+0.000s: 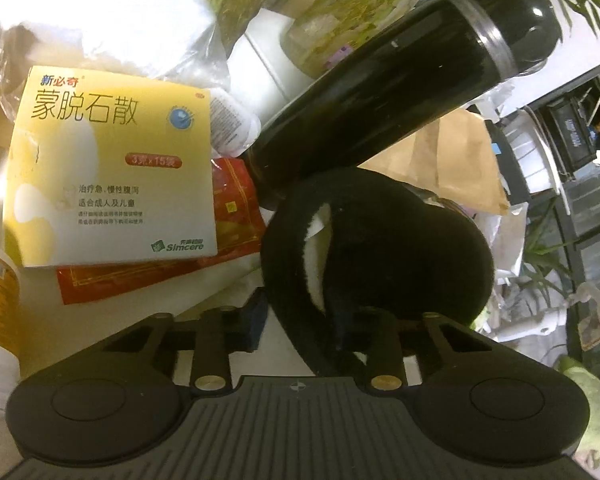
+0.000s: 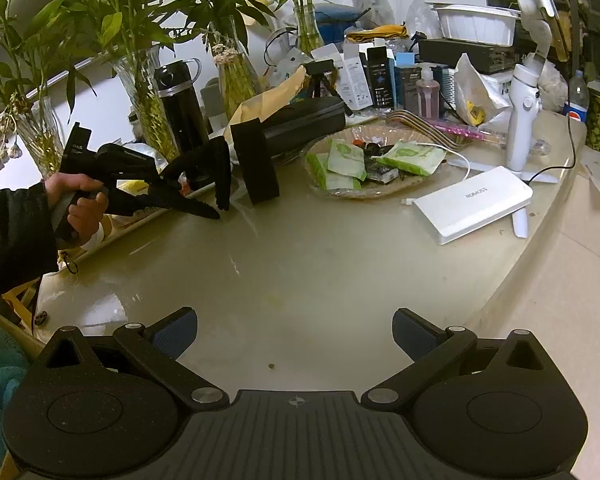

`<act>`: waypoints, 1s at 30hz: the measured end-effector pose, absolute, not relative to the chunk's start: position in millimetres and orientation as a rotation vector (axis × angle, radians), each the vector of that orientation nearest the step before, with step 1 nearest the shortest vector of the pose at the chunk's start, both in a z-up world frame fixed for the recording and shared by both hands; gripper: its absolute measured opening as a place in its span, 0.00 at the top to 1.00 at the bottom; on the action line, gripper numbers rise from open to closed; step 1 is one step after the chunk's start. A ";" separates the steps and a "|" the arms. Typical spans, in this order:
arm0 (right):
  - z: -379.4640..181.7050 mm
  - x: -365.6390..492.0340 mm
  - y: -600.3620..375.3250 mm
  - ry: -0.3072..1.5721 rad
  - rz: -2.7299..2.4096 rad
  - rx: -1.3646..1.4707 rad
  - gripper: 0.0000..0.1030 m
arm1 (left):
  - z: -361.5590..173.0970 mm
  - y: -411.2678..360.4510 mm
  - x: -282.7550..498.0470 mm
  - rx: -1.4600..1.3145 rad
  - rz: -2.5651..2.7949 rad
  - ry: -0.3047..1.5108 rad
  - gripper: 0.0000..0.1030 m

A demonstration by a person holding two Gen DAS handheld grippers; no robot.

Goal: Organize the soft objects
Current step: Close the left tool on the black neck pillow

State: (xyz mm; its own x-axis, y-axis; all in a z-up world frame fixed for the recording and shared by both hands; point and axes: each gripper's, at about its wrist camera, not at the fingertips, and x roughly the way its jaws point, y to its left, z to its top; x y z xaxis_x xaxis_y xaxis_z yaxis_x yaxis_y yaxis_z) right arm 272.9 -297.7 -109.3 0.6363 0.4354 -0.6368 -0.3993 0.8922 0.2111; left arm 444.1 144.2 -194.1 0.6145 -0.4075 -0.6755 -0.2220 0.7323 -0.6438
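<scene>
Closed on the black fleece earmuffs (image 1: 376, 248) just below the tall black steel flask (image 1: 400, 80), the left gripper (image 1: 300, 320) risks toppling that flask when lifting, while the right gripper (image 2: 296, 340) hangs open, empty.

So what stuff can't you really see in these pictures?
- Left wrist view: the left gripper fingertips hide behind the black fuzzy earmuffs.
- Left wrist view: the red packet lies mostly under the yellow medicine box.
- Right wrist view: labels on the boxes behind the basket are too small.
</scene>
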 end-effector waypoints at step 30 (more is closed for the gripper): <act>-100.6 284.7 -298.5 0.723 0.461 0.031 0.00 | -146.1 124.7 375.2 -0.591 -0.291 0.909 0.91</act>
